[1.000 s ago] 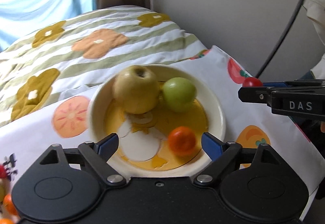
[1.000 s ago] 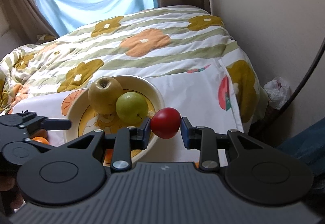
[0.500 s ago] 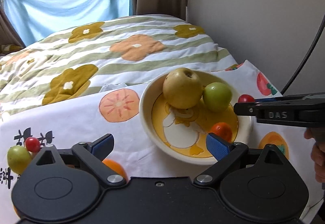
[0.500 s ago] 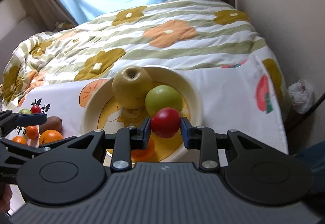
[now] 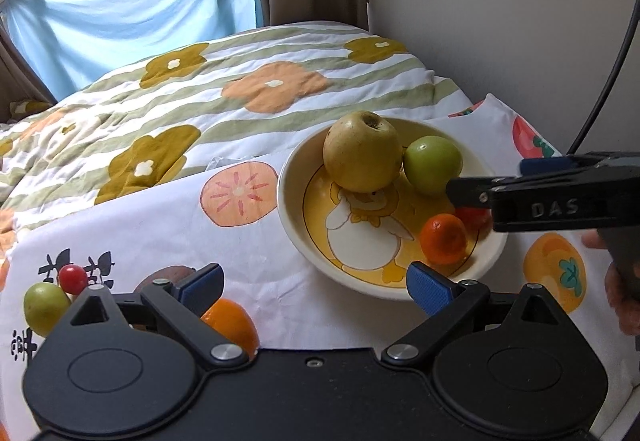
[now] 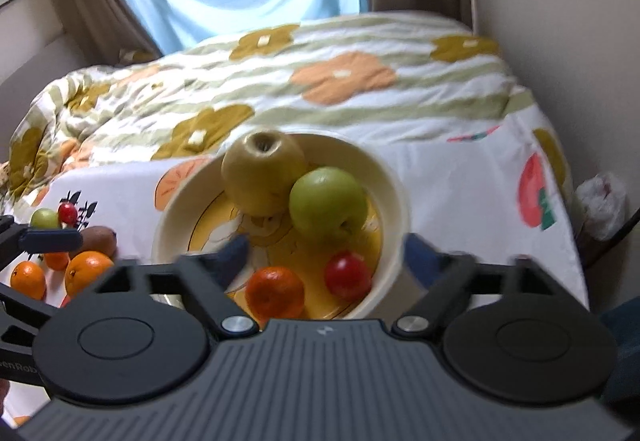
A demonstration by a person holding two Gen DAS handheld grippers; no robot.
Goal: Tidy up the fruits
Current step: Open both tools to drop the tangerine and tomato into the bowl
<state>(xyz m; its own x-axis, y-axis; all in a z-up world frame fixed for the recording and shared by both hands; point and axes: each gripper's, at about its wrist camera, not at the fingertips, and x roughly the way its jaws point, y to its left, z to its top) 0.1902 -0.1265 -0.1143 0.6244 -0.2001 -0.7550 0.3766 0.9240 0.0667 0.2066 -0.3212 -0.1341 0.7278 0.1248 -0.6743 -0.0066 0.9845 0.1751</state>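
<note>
A cream bowl (image 6: 384, 177) with a duck print holds a big yellow apple (image 6: 262, 173), a green apple (image 6: 328, 201), a mandarin (image 6: 275, 291) and a red tomato (image 6: 347, 275). My right gripper (image 6: 326, 249) hovers over the bowl's near side, its jaws opening wide, the tomato lying free below them. My left gripper (image 5: 314, 283) is open and empty just left of the bowl (image 5: 292, 209). Loose fruit lies at the left: an orange (image 5: 232, 321), a small green fruit (image 5: 44, 307), a cherry tomato (image 5: 73, 278) and a kiwi (image 6: 98, 239).
A fruit-print cloth (image 5: 256, 253) covers the table; a flowered quilt (image 5: 240, 97) lies beyond it. A wall (image 5: 500, 21) and a black cable (image 5: 608, 81) close the right side. The cloth drops off at the right edge, with a plastic bag (image 6: 604, 201) below.
My right gripper went from shut on the red tomato to wide open, and the tomato now lies in the bowl beside the mandarin. The left gripper swung left, bringing the loose fruit into view.
</note>
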